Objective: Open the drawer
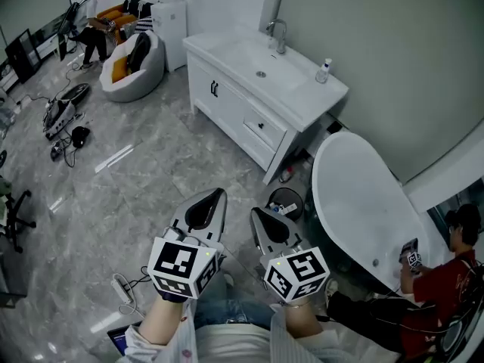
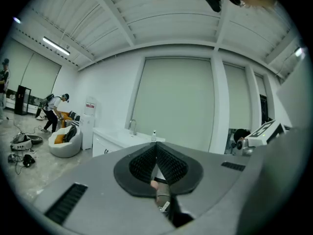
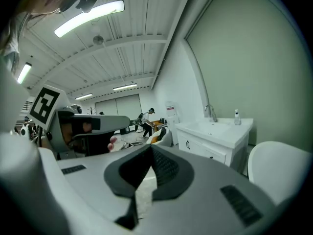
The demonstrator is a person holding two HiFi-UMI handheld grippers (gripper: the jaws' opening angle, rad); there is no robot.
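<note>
The white vanity cabinet (image 1: 227,100) stands against the far wall, and its drawer (image 1: 265,131) with a small dark handle faces the room. It also shows small in the left gripper view as the vanity (image 2: 110,142) and in the right gripper view as the vanity (image 3: 210,142). Both grippers hang close to my body, well short of the cabinet. My left gripper (image 1: 218,195) (image 2: 155,147) is shut with nothing between its pads. My right gripper (image 1: 255,213) (image 3: 149,148) is shut and empty too, just right of the left one.
A white bathtub (image 1: 363,203) lies right of the vanity, with a dark bin (image 1: 286,201) between them. A person in red (image 1: 446,278) sits at the tub's near end. A bean bag (image 1: 136,63), floor gear (image 1: 60,116) and a power strip (image 1: 121,287) lie to the left.
</note>
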